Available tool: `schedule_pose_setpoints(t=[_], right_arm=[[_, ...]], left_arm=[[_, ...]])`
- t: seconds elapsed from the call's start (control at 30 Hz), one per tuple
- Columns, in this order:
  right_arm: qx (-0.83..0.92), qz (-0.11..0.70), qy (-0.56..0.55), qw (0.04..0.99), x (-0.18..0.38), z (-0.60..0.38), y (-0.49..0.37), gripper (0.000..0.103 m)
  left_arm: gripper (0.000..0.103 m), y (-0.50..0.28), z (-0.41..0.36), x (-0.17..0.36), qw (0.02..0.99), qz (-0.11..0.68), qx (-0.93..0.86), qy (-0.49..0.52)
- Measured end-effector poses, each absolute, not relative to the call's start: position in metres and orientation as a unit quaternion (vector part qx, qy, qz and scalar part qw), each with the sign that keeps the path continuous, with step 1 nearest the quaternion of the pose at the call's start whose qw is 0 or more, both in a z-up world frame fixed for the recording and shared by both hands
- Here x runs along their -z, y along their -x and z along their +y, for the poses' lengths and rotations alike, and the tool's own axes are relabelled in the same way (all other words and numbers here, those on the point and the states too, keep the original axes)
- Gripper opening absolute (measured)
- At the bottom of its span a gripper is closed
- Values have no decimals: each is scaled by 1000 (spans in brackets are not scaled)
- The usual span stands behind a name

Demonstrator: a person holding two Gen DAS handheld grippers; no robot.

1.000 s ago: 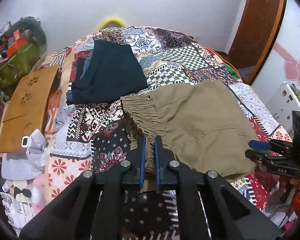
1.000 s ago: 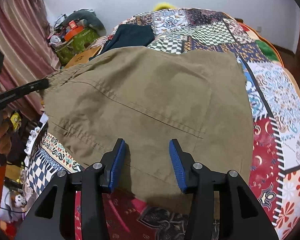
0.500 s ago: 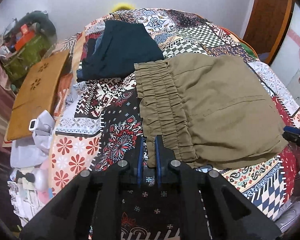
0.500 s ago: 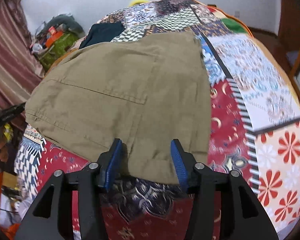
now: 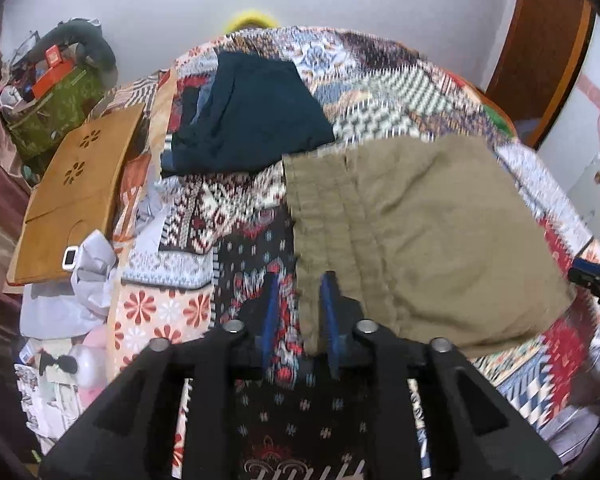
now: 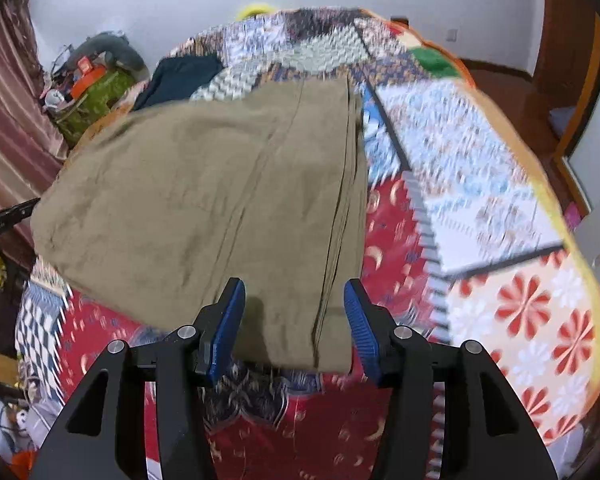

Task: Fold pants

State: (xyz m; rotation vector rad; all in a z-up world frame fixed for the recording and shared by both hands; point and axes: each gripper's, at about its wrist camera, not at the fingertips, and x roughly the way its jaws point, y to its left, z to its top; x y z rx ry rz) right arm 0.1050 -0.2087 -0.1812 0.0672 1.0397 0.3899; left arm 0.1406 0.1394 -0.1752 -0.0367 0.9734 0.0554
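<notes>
Folded olive-khaki pants (image 5: 428, 232) lie on the patchwork bedspread (image 5: 244, 248), elastic waistband toward my left gripper. My left gripper (image 5: 300, 308) is open, its blue pads either side of the waistband's near corner, with a gap showing. In the right wrist view the pants (image 6: 204, 200) lie flat and my right gripper (image 6: 294, 320) is open wide, straddling the pants' near right corner without gripping it. The right gripper's tip also shows in the left wrist view (image 5: 592, 276) at the far right.
A folded dark navy garment (image 5: 252, 116) lies at the back of the bed. A wooden lap table (image 5: 76, 192) leans at the bed's left edge, with a green bag (image 5: 56, 112) and clutter behind. The bed edge drops off on the right (image 6: 572, 216).
My left gripper has opened and let go of the waistband, which now lies flat. My right gripper has shifted toward the pants' right corner and stayed open. Both views are motion-blurred.
</notes>
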Motion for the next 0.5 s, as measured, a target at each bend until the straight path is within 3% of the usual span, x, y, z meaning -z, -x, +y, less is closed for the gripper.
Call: schedule_pose_setpoints(t=[0.23,0.5], right_arm=[[-191,452,-40,870,152,-209,-139,48],[-185,435,-46,880,149,-204,-192,53]], left_arm=[[47,-175,140,150,899,437,-26,21],[54,-229,153,170,884,465,-20,44]])
